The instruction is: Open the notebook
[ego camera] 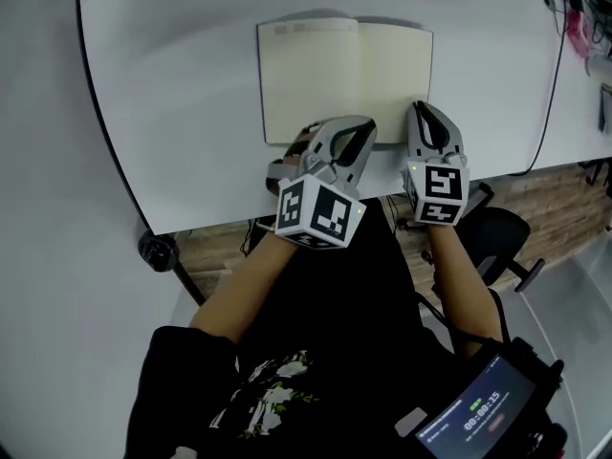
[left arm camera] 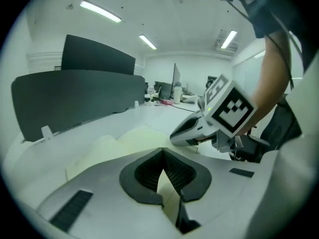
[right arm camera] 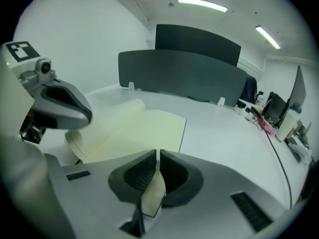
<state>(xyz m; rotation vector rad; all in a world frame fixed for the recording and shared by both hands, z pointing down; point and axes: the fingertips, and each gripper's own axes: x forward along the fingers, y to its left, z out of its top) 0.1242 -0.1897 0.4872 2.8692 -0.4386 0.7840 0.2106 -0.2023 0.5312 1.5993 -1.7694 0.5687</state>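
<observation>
Finding: the notebook [ego camera: 344, 79] already lies open and face up on the white table [ego camera: 172, 84]. Its gutter runs away from the person and its two cream leaves spread crosswise, so the spread's long axis lies across both pairs of jaws. The left gripper [ego camera: 356, 130] has its jaws fully closed, pads meeting at the tip with nothing between them. From those jaws the book lies directly ahead and below, and its bulk spreads forward and to their left. The right gripper [ego camera: 422, 115] has its jaws all but together, with a hairline slit between the pads; no leaf can be made out in it. Its tips sit at the near right corner of the spread, so the right leaf lies ahead and to the left of the jaws, and that leaf's outer edge runs away just right of the jaw line. The left leaf humps up beside the gutter rather than lying flat. Assessment: the opening looks complete. If any pressing-down remains, the left gripper is the nearer to that raised leaf and would move forward and leftward over it. The right gripper would need to cross the gutter.
</observation>
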